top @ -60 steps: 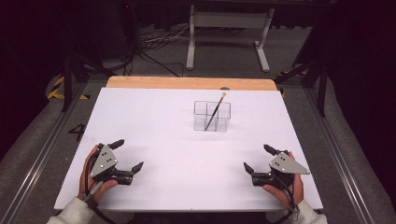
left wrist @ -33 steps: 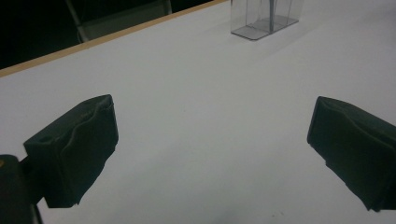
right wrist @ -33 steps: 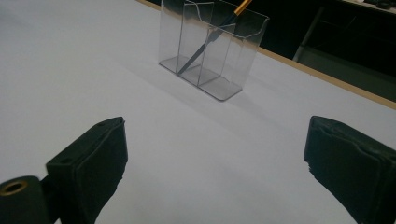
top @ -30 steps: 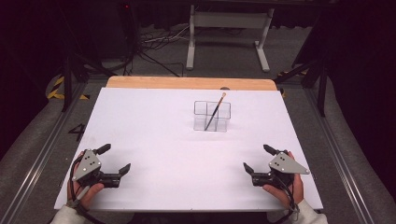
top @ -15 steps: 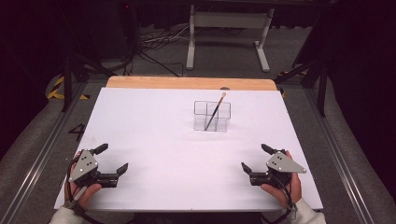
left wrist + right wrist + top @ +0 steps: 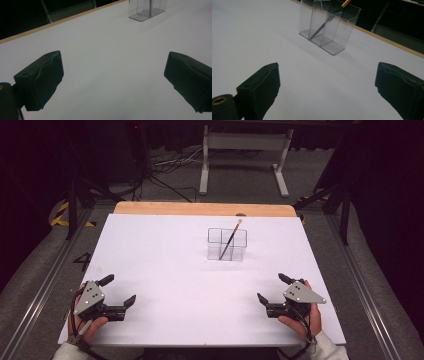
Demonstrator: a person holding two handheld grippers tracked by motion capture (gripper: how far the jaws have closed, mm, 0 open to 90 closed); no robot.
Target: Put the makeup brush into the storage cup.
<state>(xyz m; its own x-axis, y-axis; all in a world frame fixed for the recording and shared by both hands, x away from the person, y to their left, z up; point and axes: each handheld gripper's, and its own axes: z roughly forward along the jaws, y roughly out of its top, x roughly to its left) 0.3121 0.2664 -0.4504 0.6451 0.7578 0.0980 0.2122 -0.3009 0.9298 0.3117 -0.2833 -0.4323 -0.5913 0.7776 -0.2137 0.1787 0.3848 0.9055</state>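
Left gripper [image 6: 119, 291] and right gripper [image 6: 270, 288] both rest near the table's [image 6: 165, 250] front edge, jaws spread wide, gripping nothing. Well beyond them, a paintbrush [image 6: 230, 239] leans tilted inside the clear divided holder [image 6: 226, 244].

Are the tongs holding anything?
No. The left tongs and right tongs are both open and empty; the brush stands in the clear holder.

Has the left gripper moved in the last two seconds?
Yes. The left gripper has shifted left and nearer the table's front-left corner; the clear holder stayed put.
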